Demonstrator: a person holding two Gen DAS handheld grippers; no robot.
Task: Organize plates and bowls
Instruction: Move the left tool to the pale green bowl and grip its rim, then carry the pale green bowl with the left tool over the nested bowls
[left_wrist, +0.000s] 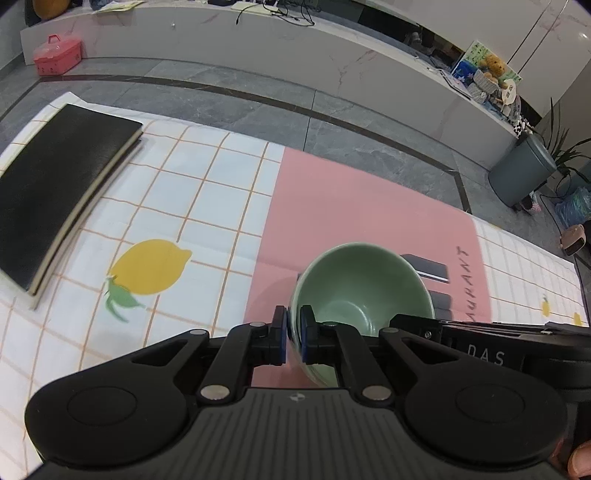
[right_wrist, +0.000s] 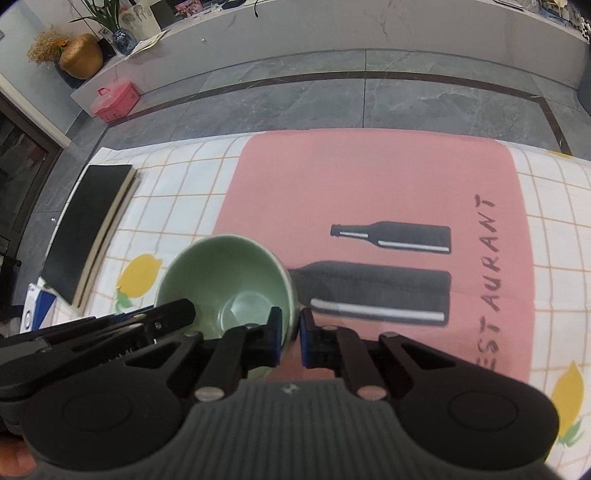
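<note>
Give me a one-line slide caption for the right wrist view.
Right gripper and left gripper pinch opposite rims of a green bowl over a pink restaurant-print tablecloth.

Green bowl (left_wrist: 364, 291) glazed ceramic, glossy smooth; tablecloth (left_wrist: 207, 192) matt printed cloth; floor (left_wrist: 258, 103) polished stone.
</note>
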